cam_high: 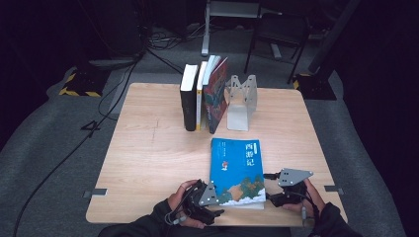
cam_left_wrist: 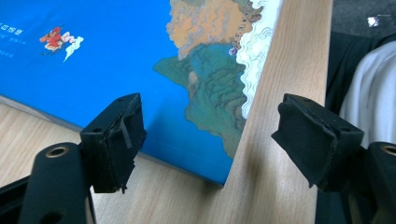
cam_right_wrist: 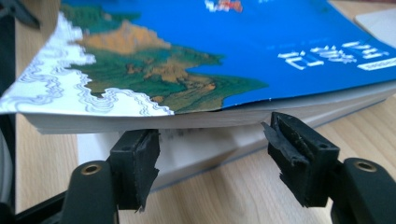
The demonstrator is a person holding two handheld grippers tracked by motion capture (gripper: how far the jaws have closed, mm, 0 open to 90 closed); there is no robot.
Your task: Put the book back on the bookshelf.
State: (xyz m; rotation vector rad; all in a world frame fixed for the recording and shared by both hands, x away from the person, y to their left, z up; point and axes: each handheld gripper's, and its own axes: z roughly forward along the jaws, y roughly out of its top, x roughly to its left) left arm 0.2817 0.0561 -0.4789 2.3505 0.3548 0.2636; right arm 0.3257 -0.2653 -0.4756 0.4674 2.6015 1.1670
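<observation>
1. a blue paperback book [cam_high: 237, 170] with a mountain landscape and white chinese title lies flat on the near part of the wooden table [cam_high: 148, 148], its near edge close to the table's near rim
2. the left gripper [cam_high: 210, 197] sits at the book's near left corner; in the left gripper view its black jaws stand spread, the corner of the book [cam_left_wrist: 140, 60] ahead of the gap, nothing pinched
3. the right gripper [cam_high: 274, 190] sits at the book's near right edge; in the right gripper view its jaws are spread wide along the page edge of the book [cam_right_wrist: 187, 56], whose cover lifts a little off the pages; whether the pads touch the pages i cannot tell
4. at the far side of the table a row of upright books [cam_high: 202, 94] stands, a black one at the left and a red illustrated one leaning at the right
5. just right of that row stands a grey metal bookend [cam_high: 240, 101], apart from the leaning book
6. bare table lies between the flat book and the row; nothing stands between them
7. beyond the table, cables [cam_high: 118, 84] trail across the grey floor, and chair legs [cam_high: 276, 44] stand farther off
</observation>
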